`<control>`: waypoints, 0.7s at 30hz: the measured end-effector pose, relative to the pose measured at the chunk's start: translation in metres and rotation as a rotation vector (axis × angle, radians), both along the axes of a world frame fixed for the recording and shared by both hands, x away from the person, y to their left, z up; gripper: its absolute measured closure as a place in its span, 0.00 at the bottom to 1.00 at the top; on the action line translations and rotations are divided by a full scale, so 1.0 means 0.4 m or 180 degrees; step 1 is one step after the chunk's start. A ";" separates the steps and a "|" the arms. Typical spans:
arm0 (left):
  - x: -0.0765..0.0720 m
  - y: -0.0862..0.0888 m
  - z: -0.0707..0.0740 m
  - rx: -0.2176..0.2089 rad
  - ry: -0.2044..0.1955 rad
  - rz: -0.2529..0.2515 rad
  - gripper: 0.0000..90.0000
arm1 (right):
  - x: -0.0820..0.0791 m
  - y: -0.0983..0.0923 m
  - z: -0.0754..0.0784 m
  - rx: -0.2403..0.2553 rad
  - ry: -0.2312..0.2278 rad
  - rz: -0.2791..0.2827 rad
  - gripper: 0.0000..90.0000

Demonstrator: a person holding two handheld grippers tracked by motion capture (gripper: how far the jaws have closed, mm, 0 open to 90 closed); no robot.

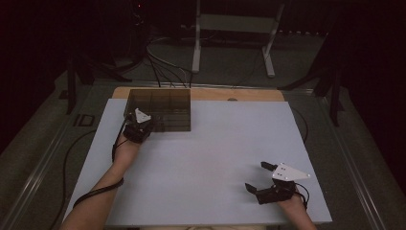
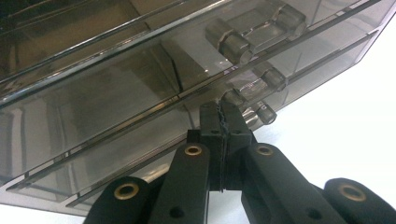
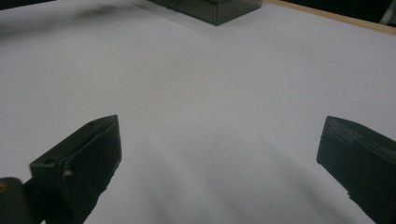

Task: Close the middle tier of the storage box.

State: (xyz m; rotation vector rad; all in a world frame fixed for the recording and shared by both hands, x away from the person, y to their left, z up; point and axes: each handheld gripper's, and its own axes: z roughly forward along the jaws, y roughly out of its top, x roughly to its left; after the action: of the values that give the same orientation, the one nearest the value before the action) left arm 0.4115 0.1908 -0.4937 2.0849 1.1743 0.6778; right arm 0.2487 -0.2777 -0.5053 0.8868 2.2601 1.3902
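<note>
A smoky see-through compartment box (image 1: 160,110) with its lid down lies at the back left of the white table top (image 1: 215,148). My left gripper (image 1: 143,123) is at the box's near left side. In the left gripper view its jaws (image 2: 220,109) are shut together, tips against the box's wall (image 2: 116,93) just below a clear latch (image 2: 259,81); whether they pinch anything I cannot tell. My right gripper (image 1: 256,176) rests near the front right of the table, open. In the right gripper view it (image 3: 219,140) is empty above bare table, with a corner of the box (image 3: 210,9) far off.
A wooden strip (image 1: 210,93) edges the table's far side. Behind the table, a white stand (image 1: 196,48) and loose cables (image 1: 163,72) sit on the dark floor. A black cable (image 1: 95,191) trails along the left forearm. Wide white surface lies between the two hands.
</note>
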 end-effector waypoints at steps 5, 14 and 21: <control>0.000 0.000 0.000 -0.0003 0.0000 -0.0012 1.00 | 0.000 0.000 -0.001 -0.0003 0.0003 0.0001 0.00; 0.001 0.001 0.000 0.0009 0.0004 -0.0031 1.00 | 0.001 0.001 -0.001 -0.0008 0.0002 0.0005 0.00; 0.000 0.004 0.000 -0.0013 0.0016 -0.0039 1.00 | 0.001 0.000 -0.002 -0.0005 0.0006 0.0004 0.00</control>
State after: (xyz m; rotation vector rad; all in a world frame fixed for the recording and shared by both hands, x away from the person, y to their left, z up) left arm 0.4116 0.1926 -0.4936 2.0900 1.1636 0.6645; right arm 0.2492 -0.2777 -0.5062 0.8868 2.2633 1.3885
